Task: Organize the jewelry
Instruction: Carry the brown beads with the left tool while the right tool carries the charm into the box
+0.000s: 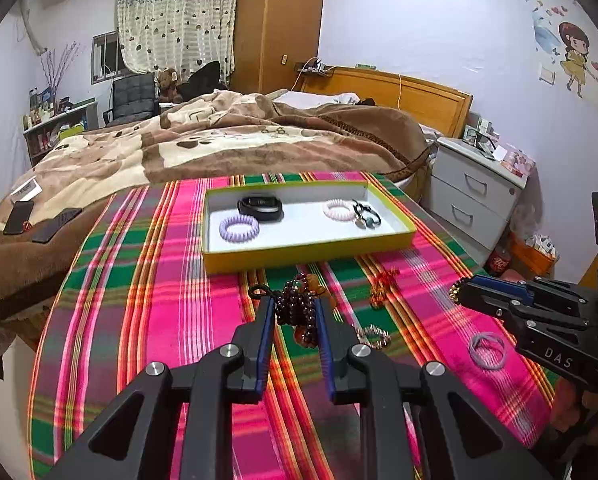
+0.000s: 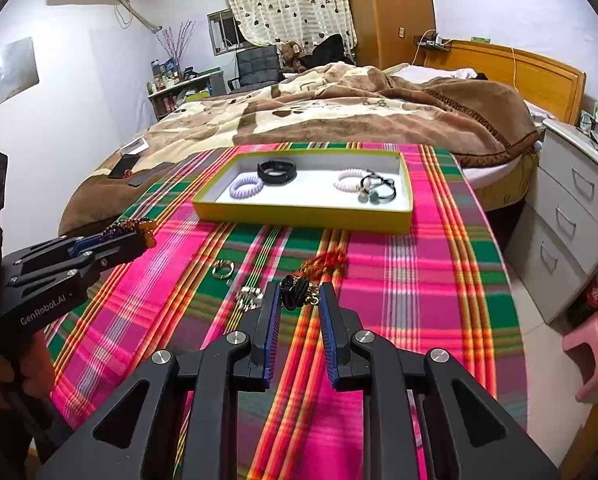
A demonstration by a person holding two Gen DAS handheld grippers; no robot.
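Both cameras sit just behind their own gripper fingers and look forward, low over the striped cloth (image 1: pixel 147 300) toward the bed (image 1: pixel 219 140). The left wrist view stands on the left side and faces the yellow tray (image 1: pixel 307 254) from near; the right gripper (image 1: pixel 457 292) enters its right edge. The right wrist view looks from the right side, also near the cloth, and the left gripper (image 2: pixel 147 236) enters its left edge. Both views share the tray, the cloth, the bed and the far curtain (image 2: pixel 291 4) (each camera sees the other gripper from the side)
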